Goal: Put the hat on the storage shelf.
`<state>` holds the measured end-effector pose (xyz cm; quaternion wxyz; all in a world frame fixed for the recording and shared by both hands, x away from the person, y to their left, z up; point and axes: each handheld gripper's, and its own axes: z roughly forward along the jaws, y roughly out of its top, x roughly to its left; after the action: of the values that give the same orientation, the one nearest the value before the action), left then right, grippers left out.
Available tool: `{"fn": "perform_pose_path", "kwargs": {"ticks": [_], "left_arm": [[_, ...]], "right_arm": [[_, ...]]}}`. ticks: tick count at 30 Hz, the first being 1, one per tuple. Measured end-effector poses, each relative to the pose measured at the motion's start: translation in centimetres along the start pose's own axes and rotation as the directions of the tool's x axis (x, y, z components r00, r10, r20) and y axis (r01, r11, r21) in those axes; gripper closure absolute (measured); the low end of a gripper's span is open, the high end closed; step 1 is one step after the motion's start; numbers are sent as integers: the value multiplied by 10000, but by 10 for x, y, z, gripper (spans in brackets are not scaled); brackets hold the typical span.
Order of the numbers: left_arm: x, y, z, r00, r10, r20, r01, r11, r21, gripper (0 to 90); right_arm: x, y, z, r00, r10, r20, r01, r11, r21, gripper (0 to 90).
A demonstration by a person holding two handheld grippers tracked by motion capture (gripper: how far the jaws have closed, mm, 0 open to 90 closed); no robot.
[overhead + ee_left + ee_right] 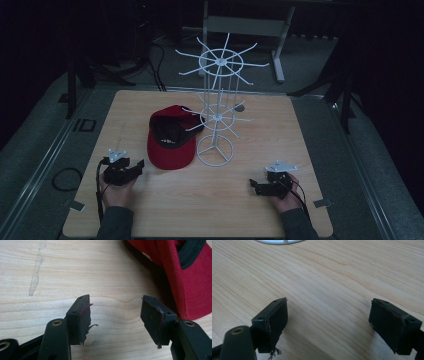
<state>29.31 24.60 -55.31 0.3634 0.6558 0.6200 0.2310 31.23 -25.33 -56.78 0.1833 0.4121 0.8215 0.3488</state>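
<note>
At the lower left of the high view the left tool point(134, 167) rests on the desk point(210, 205) with its jaws spread wide and nothing between them; at the lower right the right tool point(256, 186) sits the same way, jaws wide and empty, over bare wood. Just beyond the left tool, in the middle left of the frame, lies the red cap point(170, 137), crown flat against the desk and the dark lining showing at its opening. In the left gripper view the cap's brim point(192, 287) fills the upper right corner, close beside the right-hand jaw but not touching it. The cap looks light and soft: the cloth crown would likely fold under a pinch, while the brim seems stiffer and should hold its shape, so its edge is probably the surest place to grip. The fabric is not slippery and nothing about it looks fragile. Farther back, right of the cap and touching or nearly touching it, stands the white wire rack point(216, 107), whose thin spokes look springy and easy to tip.
</note>
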Motion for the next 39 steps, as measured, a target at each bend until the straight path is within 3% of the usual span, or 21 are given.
{"fn": "perform_pose_path", "kwargs": {"ticks": [4,7,8,12,16,22,28,33,37,39], "left_arm": [[-1,0,-2,9999,-66,142,66,10000,-8,429],[-1,1,-8,9988,-110,484,110,9999,-5,447],[-2,2,-12,9965,-232,806,235,9997,-25,456],[-10,9,-23,9878,277,1532,-286,9996,40,464],[-18,18,-27,9815,610,1813,-635,9979,82,464],[-18,32,-24,9747,558,2166,-640,9975,307,481],[-19,44,-5,9610,655,2688,-991,9886,1134,557],[-16,46,14,9617,505,2695,-984,9809,1676,555],[-21,43,22,9564,1152,2683,-1699,9668,1906,574],[-26,41,23,9474,1174,2978,-1836,9614,2050,592]], "right_arm": [[0,0,0,10000,2,-1,-2,10000,1,153],[0,0,0,10000,-4,-1,4,10000,-6,153],[0,0,0,10000,-1,1,1,10000,-7,153],[0,0,0,10000,-17,-1,17,10000,-13,153],[0,0,0,10000,-6,-2,6,10000,-1,153],[0,0,0,10000,2,-1,-2,10000,1,153],[0,0,0,10000,2,0,-2,10000,0,153],[0,0,0,10000,25,1,-25,10000,15,153],[0,0,0,10000,29,0,-29,10000,7,153],[0,0,0,10000,21,0,-21,10000,16,153]]}}
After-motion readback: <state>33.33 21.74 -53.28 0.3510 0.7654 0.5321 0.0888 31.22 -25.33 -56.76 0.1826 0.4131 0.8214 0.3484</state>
